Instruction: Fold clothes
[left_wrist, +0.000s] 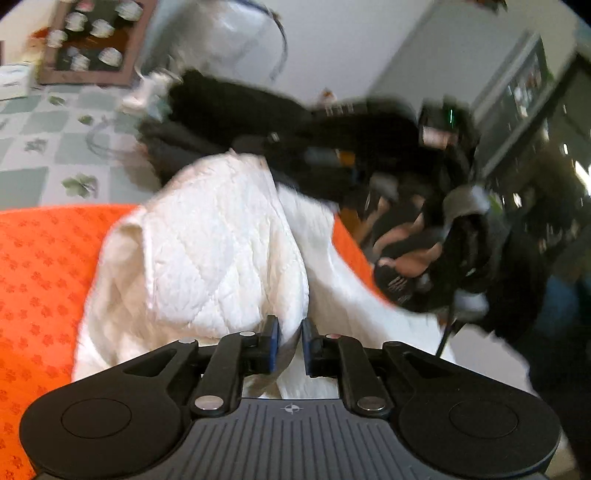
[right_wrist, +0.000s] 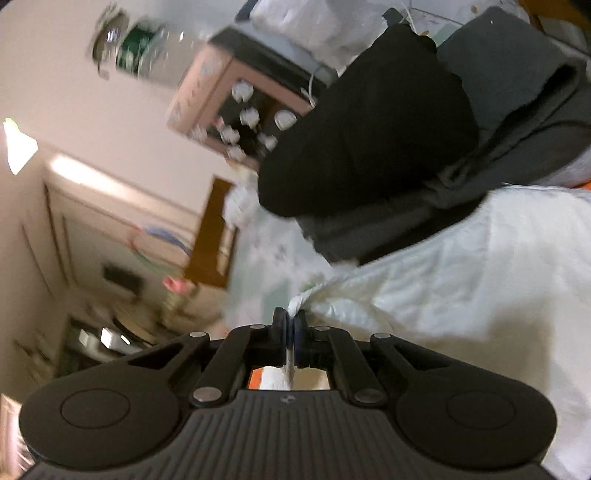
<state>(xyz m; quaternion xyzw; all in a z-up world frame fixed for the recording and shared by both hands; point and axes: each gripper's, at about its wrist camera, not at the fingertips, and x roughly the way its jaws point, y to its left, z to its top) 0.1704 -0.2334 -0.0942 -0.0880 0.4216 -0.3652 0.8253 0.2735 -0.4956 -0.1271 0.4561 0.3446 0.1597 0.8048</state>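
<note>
The white quilted garment (left_wrist: 221, 236) is bunched up over the orange patterned cloth (left_wrist: 40, 280), rising in a loose hump from about 6 o'clock toward the centre of the left wrist view. A fold of it runs down between the pads of the left gripper (left_wrist: 290, 341), whose jaws stand narrow with fabric in the small gap between them, so it looks to be pinching the garment. In the right wrist view the same white garment (right_wrist: 461, 280) spreads out toward 3 o'clock, and a crumpled edge of it comes to a point right at the right gripper (right_wrist: 290, 328), whose jaws are pressed nearly together on that edge.

Just past the garment, toward 12 o'clock in the left view, lies a heap of dark clothes (left_wrist: 236, 110), black on top with grey beneath. Beyond that, at 10 o'clock, there is a green and white checked floor (left_wrist: 40, 136) and a framed board with small pale cups (left_wrist: 92, 40). At 3 o'clock the other gripper, held in a person's hand (left_wrist: 410, 254), shows blurred and dark. Both views are smeared with motion, so finer detail cannot be made out
</note>
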